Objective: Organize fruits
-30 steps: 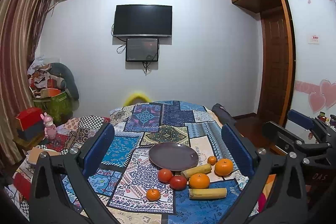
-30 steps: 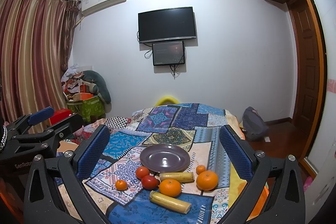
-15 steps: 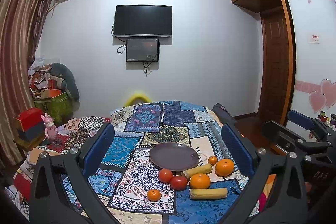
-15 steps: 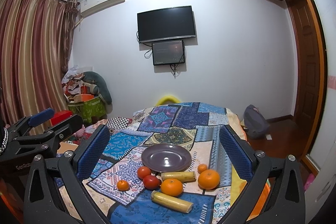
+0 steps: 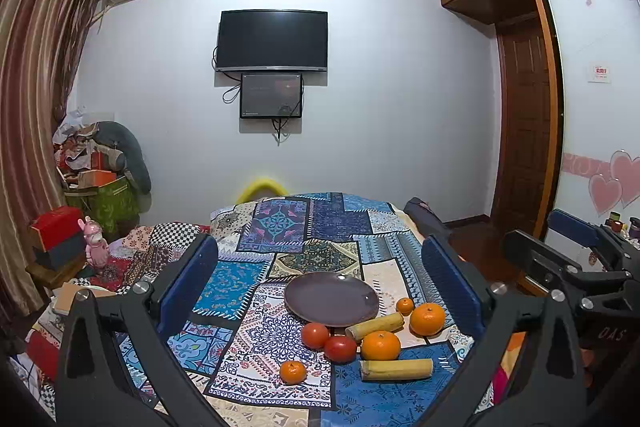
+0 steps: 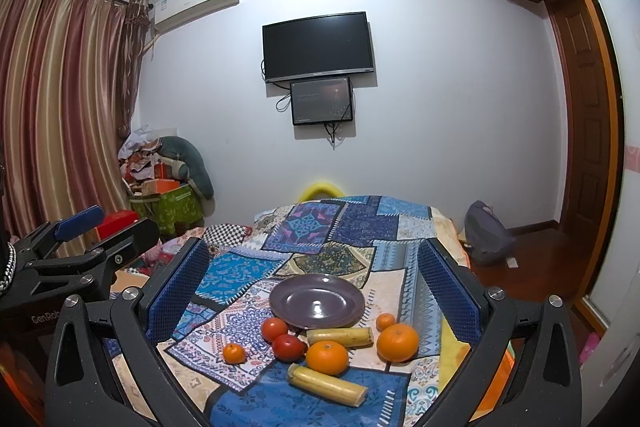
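Observation:
A dark purple plate (image 5: 331, 298) (image 6: 317, 301) lies empty on the patchwork cloth. In front of it lie two red tomatoes (image 5: 340, 348) (image 6: 289, 346), two big oranges (image 5: 427, 318) (image 6: 397, 342), two small tangerines (image 5: 293, 372) (image 6: 234, 353) and two yellow sugarcane pieces (image 5: 397, 369) (image 6: 327, 384). My left gripper (image 5: 320, 291) is open and empty, held above and short of the fruit. My right gripper (image 6: 314, 291) is open and empty too, likewise short of the fruit. Each gripper shows at the edge of the other's view.
The patchwork cloth (image 5: 304, 227) covers a bed-like surface. A pile of boxes and a green bag (image 5: 104, 195) stands at the left by the curtain. A grey bag (image 6: 486, 237) lies on the wooden floor at the right. A TV (image 5: 272, 41) hangs on the far wall.
Both grippers drifted very slightly; the scene shifted a little in the right wrist view. No fruit has moved and both stay open.

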`<state>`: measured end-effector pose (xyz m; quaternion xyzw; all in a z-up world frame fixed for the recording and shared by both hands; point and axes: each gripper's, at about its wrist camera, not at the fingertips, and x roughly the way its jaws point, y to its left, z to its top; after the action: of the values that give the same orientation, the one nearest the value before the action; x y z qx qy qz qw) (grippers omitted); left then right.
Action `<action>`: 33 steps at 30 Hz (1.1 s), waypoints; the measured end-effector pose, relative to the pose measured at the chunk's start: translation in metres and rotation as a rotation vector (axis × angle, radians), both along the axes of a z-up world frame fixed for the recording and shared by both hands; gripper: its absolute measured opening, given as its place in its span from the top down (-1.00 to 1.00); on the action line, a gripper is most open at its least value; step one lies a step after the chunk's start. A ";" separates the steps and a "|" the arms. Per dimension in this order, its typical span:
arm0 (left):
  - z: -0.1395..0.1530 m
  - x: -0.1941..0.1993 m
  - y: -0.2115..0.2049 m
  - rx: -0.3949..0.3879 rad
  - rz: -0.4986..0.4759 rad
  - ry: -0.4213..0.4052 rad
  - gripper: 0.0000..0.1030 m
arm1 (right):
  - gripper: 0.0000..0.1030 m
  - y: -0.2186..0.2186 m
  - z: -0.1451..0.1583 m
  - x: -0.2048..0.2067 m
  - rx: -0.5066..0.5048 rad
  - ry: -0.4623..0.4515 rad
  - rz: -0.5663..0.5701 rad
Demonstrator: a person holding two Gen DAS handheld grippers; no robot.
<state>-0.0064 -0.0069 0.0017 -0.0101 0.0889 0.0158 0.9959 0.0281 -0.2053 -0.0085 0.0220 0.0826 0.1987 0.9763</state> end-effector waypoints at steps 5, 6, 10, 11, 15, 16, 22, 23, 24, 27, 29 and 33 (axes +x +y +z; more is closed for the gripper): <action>0.000 0.000 0.000 0.001 0.000 0.000 -1.00 | -1.00 0.001 0.000 0.000 -0.001 0.000 0.001; 0.000 0.000 0.000 0.001 0.000 0.000 -1.00 | -1.00 0.001 0.000 0.000 -0.001 0.000 0.002; 0.000 0.000 0.000 0.001 0.000 0.000 -1.00 | -1.00 0.000 0.000 0.000 -0.004 -0.003 0.003; 0.000 0.000 0.000 0.001 0.000 0.000 -1.00 | -1.00 0.000 0.000 0.000 -0.003 -0.002 0.004; 0.000 0.000 0.000 0.001 -0.003 0.000 -1.00 | -1.00 0.000 0.000 0.000 -0.003 -0.003 0.002; 0.000 0.000 0.000 0.001 -0.003 -0.001 -1.00 | -1.00 0.001 0.000 -0.001 -0.003 -0.002 0.002; 0.000 0.000 -0.001 0.002 -0.008 -0.002 -1.00 | -1.00 0.001 0.001 -0.001 -0.002 -0.005 0.007; 0.001 0.001 -0.002 0.003 -0.011 -0.002 -1.00 | -1.00 0.001 0.001 -0.001 -0.003 -0.007 0.004; 0.001 0.001 -0.003 0.004 -0.013 -0.002 -1.00 | -1.00 0.001 0.001 0.000 -0.006 -0.007 0.004; 0.000 0.002 -0.003 0.003 -0.014 0.000 -1.00 | -1.00 0.001 0.000 0.001 -0.006 -0.004 0.008; 0.000 0.004 -0.002 -0.005 -0.021 0.009 -1.00 | -1.00 0.000 -0.001 0.002 -0.005 0.000 0.012; -0.004 0.008 0.002 -0.020 -0.013 0.021 -0.96 | -0.97 0.000 -0.003 0.005 -0.010 0.008 0.020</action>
<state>0.0018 -0.0048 -0.0020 -0.0193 0.0995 0.0084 0.9948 0.0329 -0.2050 -0.0119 0.0173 0.0877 0.2079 0.9741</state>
